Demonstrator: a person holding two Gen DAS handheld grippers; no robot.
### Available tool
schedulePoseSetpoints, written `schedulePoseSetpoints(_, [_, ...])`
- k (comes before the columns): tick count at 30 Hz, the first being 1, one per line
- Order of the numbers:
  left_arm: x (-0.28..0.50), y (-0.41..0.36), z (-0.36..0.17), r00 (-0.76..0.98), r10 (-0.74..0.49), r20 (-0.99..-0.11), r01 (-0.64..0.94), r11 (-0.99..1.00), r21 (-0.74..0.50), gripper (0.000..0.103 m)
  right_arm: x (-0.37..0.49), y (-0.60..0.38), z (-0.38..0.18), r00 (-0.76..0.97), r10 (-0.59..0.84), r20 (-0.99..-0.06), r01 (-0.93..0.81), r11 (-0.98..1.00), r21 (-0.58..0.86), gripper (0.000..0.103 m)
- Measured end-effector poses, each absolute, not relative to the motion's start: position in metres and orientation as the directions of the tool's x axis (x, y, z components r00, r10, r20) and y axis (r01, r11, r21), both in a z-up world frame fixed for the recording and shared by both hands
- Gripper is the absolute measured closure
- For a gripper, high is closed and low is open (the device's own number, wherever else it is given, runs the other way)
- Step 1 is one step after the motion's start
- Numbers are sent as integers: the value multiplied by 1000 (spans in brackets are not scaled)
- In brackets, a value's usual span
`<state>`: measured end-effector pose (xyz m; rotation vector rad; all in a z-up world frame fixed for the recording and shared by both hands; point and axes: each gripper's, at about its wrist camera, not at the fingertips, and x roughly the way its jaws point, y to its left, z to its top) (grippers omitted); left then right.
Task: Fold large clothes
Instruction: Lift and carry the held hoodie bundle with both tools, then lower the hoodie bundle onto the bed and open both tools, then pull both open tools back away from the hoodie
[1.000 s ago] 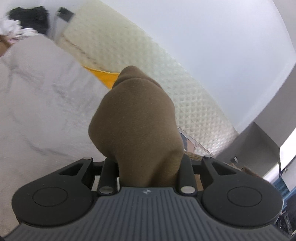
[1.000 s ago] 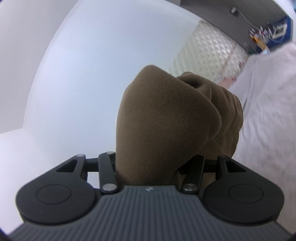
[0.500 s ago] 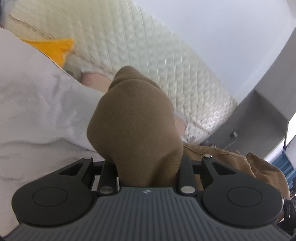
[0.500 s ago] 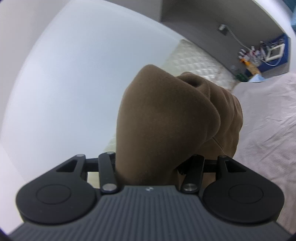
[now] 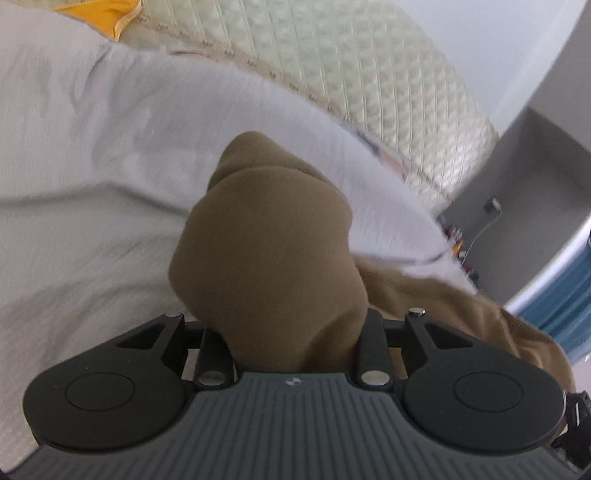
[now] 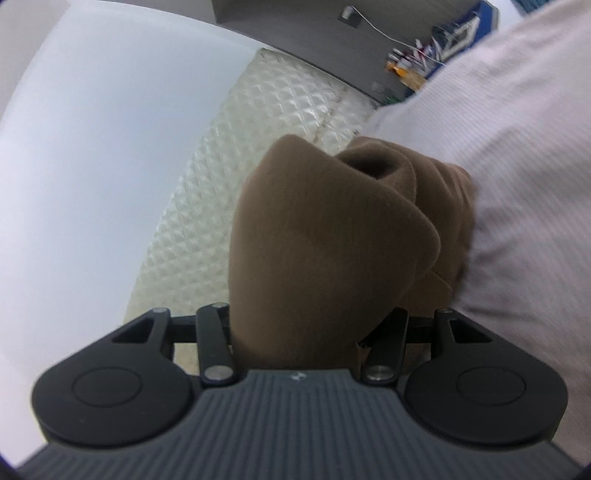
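Note:
A brown garment (image 5: 266,240) is bunched up between the fingers of my left gripper (image 5: 277,291) and covers them; the jaws are opening slightly with the cloth still gripped. More of the same brown cloth (image 5: 461,306) trails off to the right over the pale sheet. In the right wrist view another wad of the brown garment (image 6: 325,240) fills my right gripper (image 6: 314,291), which is shut on it. The fingertips of both grippers are hidden by the cloth.
A pale grey bedsheet (image 5: 92,147) spreads under the left gripper and also lies at the right side (image 6: 517,147) of the right view. A quilted cream mattress (image 5: 369,74) leans behind it, with an orange cloth (image 5: 103,11) at the top left. A grey cabinet (image 5: 535,166) stands at the right.
Both grippers have come down toward the bed with the brown garment still in them. The sheet now fills more of each view, and brown cloth has appeared trailing at the left view's right.

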<state>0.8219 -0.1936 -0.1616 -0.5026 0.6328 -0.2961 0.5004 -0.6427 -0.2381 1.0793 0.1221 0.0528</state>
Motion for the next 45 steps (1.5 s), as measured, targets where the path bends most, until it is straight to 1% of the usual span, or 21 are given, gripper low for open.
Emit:
schedulePoseSetpoints(1, [819, -190, -173, 761, -416, -498, 108, 837, -536, 68, 496, -641, -246, 990, 107, -89, 28, 470, 882, 47])
schedulePoseSetpoints(3, [808, -183, -192, 748, -428, -507, 97, 826, -555, 64, 486, -638, -264, 987, 106, -120, 62, 435, 898, 46])
schedulePoseSetpoints(5, [799, -174, -208, 752, -442, -490, 92, 805, -586, 60, 479, -639, -278, 988, 88, -128, 82, 402, 912, 44])
schedulePoseSetpoints(9, [793, -171, -214, 748, -446, -491, 75, 792, -606, 60, 465, -642, -313, 984, 90, -155, 125, 273, 954, 40])
schedulePoseSetpoints(11, [794, -172, -211, 741, -454, -495, 69, 784, -617, 59, 463, -644, -322, 982, 100, -160, 132, 238, 962, 40])
schedulePoseSetpoints(12, [792, -171, -209, 736, -458, -499, 64, 780, -622, 58, 461, -643, -323, 983, 103, -154, 128, 223, 966, 40])
schedulePoseSetpoints(14, [788, -165, -203, 718, -468, -514, 40, 766, -641, 57, 466, -647, -319, 979, 108, -171, 148, 196, 969, 39])
schedulePoseSetpoints(17, [782, -154, -197, 676, -494, -547, -26, 726, -687, 42, 460, -644, -309, 965, 136, -224, 204, 143, 968, 37])
schedulePoseSetpoints(18, [780, -152, -193, 659, -501, -561, -32, 727, -686, 39, 456, -644, -307, 960, 151, -237, 220, 118, 968, 37])
schedulePoseSetpoints(20, [770, -148, -182, 643, -501, -579, -18, 746, -665, 37, 450, -647, -302, 948, 169, -271, 256, 103, 961, 36])
schedulePoseSetpoints(23, [747, -144, -157, 636, -461, -619, -1, 802, -598, 36, 433, -648, -289, 928, 140, -345, 327, 135, 935, 36])
schedulePoseSetpoints(25, [734, -141, -139, 635, -445, -632, 5, 820, -573, 36, 416, -644, -272, 916, 108, -387, 370, 149, 917, 36])
schedulePoseSetpoints(27, [717, -138, -115, 646, -441, -623, 34, 832, -554, 36, 411, -645, -252, 915, 83, -395, 378, 168, 910, 36])
schedulePoseSetpoints(30, [686, -136, -68, 679, -406, -612, 71, 865, -496, 36, 392, -633, -212, 922, 66, -380, 359, 216, 908, 36])
schedulePoseSetpoints(34, [638, -132, -9, 700, -431, -569, 145, 866, -479, 36, 369, -613, -151, 941, 69, -332, 300, 283, 911, 36])
schedulePoseSetpoints(39, [564, -129, 60, 734, -433, -523, 223, 881, -417, 36, 331, -578, -70, 960, 81, -269, 216, 398, 891, 36])
schedulePoseSetpoints(45, [472, -122, 119, 768, -437, -469, 287, 889, -357, 36, 264, -520, 2, 955, 112, -273, 160, 581, 798, 35])
